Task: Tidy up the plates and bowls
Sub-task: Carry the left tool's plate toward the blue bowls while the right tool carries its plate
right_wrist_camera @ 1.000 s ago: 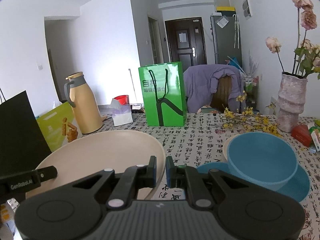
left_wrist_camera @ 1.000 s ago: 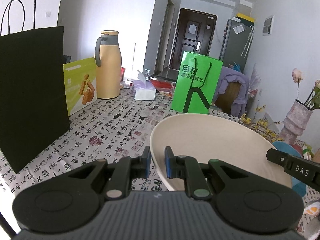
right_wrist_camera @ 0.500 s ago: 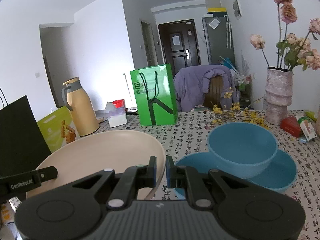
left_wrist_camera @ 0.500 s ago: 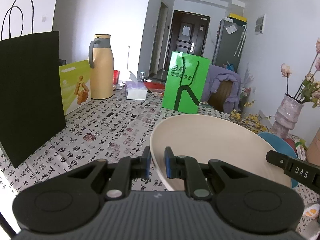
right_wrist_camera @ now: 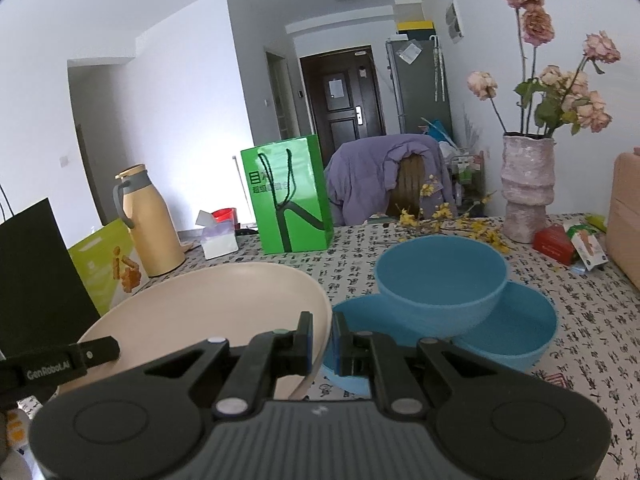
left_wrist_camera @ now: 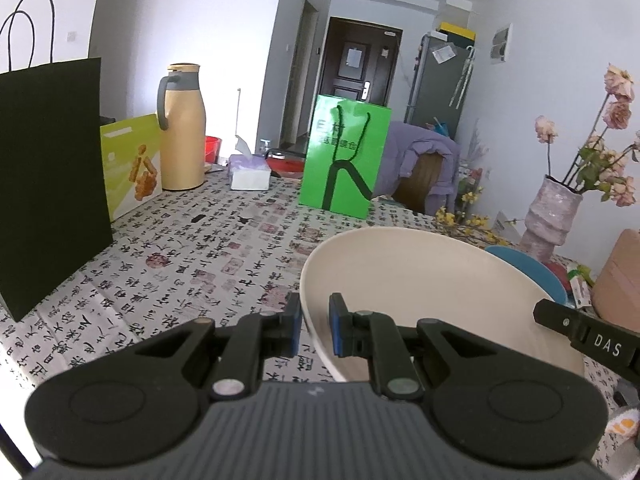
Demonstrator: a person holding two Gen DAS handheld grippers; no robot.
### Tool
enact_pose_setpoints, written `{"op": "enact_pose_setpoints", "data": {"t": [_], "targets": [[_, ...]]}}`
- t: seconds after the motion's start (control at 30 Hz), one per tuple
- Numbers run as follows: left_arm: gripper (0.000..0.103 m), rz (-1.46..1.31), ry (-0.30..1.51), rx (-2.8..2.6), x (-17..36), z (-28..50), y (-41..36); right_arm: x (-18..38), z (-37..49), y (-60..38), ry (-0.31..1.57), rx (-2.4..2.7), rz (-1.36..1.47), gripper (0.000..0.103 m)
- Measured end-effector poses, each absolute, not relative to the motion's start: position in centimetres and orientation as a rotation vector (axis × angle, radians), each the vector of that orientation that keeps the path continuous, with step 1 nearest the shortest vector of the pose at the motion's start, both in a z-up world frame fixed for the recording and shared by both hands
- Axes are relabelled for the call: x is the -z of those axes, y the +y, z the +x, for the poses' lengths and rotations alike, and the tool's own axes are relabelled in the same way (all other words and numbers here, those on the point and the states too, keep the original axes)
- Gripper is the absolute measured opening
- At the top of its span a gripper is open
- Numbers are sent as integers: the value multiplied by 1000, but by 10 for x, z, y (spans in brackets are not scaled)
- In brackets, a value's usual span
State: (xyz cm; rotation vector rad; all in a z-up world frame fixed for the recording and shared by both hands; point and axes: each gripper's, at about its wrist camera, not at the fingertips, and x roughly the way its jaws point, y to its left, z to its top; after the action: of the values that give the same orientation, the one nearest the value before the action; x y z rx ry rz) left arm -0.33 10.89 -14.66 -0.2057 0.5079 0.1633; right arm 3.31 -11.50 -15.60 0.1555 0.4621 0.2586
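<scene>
Above the surface (left_wrist_camera: 192,264), both grippers' jaws clamp the cream bowl (left_wrist_camera: 420,280) rim: left gripper (left_wrist_camera: 314,326), right gripper (right_wrist_camera: 323,340); blue bowl (right_wrist_camera: 440,276) beside.

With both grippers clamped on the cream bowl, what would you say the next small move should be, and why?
Probably carry the cream bowl a little further toward the blue bowl before lowering it. The left gripper and right gripper each pinch its rim, and it hangs beside the blue plate, not over it.

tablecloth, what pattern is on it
White tablecloth printed all over with black calligraphy characters and some faded reddish seal-like blocks; clearest in the left wrist view.
</scene>
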Motion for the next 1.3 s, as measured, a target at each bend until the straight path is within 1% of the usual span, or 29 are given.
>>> {"op": "enact_pose_setpoints", "data": {"t": [0.8, 1.3], "targets": [[14, -178, 525, -49, 164, -17, 54, 172, -8, -170, 416, -150, 191, 10], [14, -150, 535, 7, 184, -23, 24, 193, -24, -203, 405, -96, 228, 10]]}}
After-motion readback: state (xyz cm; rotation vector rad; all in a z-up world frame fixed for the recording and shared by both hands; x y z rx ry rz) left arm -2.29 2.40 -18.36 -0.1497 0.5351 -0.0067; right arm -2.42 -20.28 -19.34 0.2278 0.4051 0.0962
